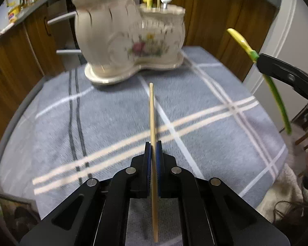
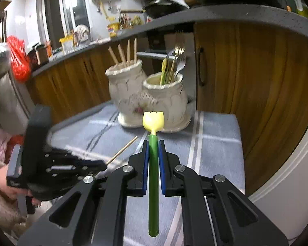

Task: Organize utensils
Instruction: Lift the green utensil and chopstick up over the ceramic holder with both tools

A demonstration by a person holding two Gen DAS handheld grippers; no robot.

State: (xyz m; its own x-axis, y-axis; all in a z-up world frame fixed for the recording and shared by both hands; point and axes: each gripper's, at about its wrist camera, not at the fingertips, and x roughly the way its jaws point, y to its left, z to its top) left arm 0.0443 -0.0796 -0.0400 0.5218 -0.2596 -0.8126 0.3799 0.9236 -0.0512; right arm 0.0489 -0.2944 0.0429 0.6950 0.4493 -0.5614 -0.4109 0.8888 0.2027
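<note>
Chopstick [image 1: 153, 143]: wooden, pinched between the blue pads of the left claw [image 1: 153, 149], tip pointing ahead over the cloth [image 1: 104, 123]
Spoon [image 2: 153, 164]: green handle, yellow tulip-shaped bowl, clamped in the right claw [image 2: 153, 149], bowl forward of the tips
Holder [image 1: 129, 39]: cream ceramic, floral, two joined pots on a base, ahead of both claws on the blue checked cloth
Taller pot: four chopsticks [image 2: 125, 54] upright
Shorter pot: forks [image 2: 177, 59] and a yellow-green utensil
Behind the holder: wooden cabinets [image 2: 246, 71], grey counter
</note>
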